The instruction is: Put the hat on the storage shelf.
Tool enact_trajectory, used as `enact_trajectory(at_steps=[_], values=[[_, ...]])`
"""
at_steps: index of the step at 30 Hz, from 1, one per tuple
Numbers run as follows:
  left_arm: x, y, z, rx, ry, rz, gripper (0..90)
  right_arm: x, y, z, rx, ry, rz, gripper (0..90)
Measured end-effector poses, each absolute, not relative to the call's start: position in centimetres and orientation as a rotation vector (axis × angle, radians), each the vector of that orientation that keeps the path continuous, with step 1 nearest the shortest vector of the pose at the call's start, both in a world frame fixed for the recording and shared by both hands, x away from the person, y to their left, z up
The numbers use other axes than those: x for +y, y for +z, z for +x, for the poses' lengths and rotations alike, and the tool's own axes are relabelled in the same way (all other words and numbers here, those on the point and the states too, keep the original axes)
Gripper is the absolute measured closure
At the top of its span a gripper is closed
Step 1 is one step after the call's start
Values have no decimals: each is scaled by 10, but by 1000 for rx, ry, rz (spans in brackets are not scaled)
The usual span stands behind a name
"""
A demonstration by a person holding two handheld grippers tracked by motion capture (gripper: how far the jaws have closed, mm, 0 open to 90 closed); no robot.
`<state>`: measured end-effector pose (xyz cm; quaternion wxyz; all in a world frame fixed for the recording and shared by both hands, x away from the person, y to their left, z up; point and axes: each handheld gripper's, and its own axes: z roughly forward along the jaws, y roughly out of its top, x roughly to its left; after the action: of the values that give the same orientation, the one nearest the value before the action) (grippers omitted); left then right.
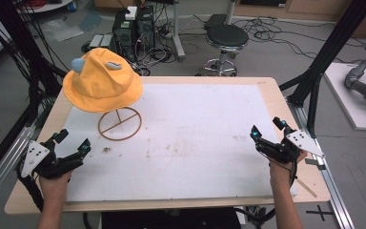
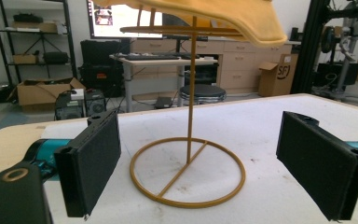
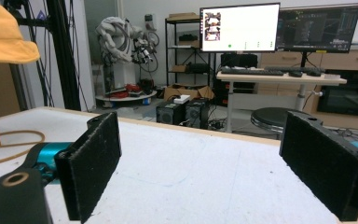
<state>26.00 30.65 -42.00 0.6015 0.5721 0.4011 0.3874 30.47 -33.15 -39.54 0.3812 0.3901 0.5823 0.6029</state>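
Place: a robotics lab or research workroom is indicated.
Screens: two monitors [image 3: 240, 27] are seen lit on a desk [image 3: 279, 77] with keyboards.
Hardware: computer towers [image 1: 133, 28] and loose cables [image 1: 276, 33] are spread on the floor; a robot arm [image 1: 364, 83] is laid aside.
Storage: metal shelving [image 2: 32, 42] and cardboard boxes [image 2: 39, 91] are kept along the wall.
Rig: the table [image 1: 267, 86] is framed by black struts [image 1: 333, 45].

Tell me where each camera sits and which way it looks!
High view: above the person's side, looking down on the table; forearms and both tongs, left and right, show.
Left gripper view: on the left tongs, facing the hat stand; open jaws show.
Right gripper view: on the right tongs, facing across the table; open jaws show.
All share the yellow hat.
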Motion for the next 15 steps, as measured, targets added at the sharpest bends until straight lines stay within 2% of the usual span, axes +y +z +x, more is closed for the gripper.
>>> enact_trajectory(at_steps=[15], values=[[308, -415, 258, 935, 918, 1301, 142, -339, -395, 300, 1436, 1578, 995, 124]])
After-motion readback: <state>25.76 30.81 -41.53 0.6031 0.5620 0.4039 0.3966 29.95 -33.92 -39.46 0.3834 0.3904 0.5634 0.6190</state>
